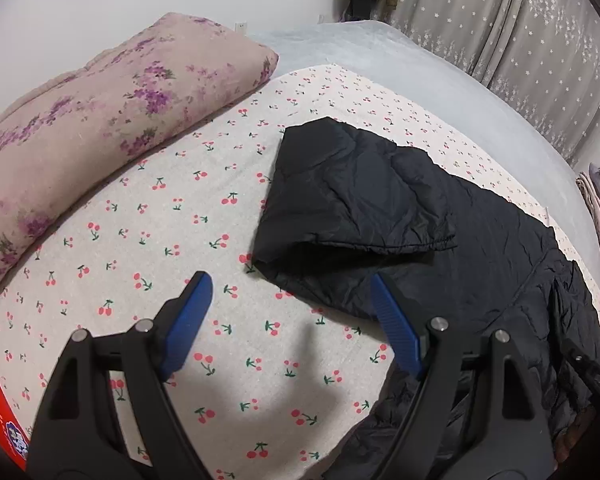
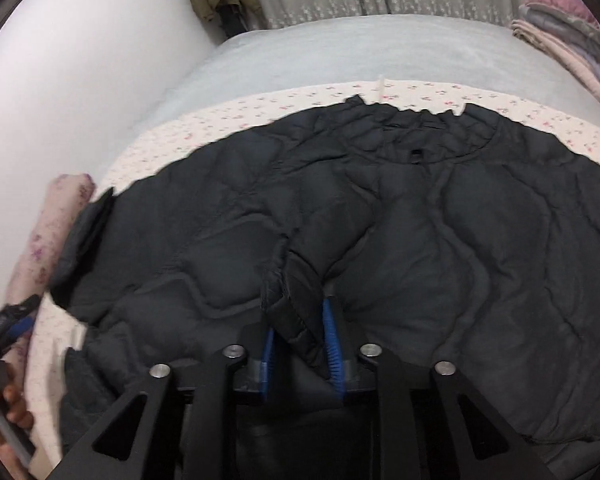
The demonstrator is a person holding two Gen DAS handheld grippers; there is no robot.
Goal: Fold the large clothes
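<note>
Item: black quilted jacket, spread on the cherry-print sheet of the bed, collar toward the far edge. 1 sleeve already lies folded across the body. Right gripper pinches a cuff or hem fold; left gripper hangs spread, empty, over the sheet. Judged early: 2nd sleeve and body folds remain.

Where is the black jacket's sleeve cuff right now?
In the right wrist view, the sleeve cuff sits low and centre, pinched in the right gripper over the black jacket spread on the cherry-print sheet.
</note>
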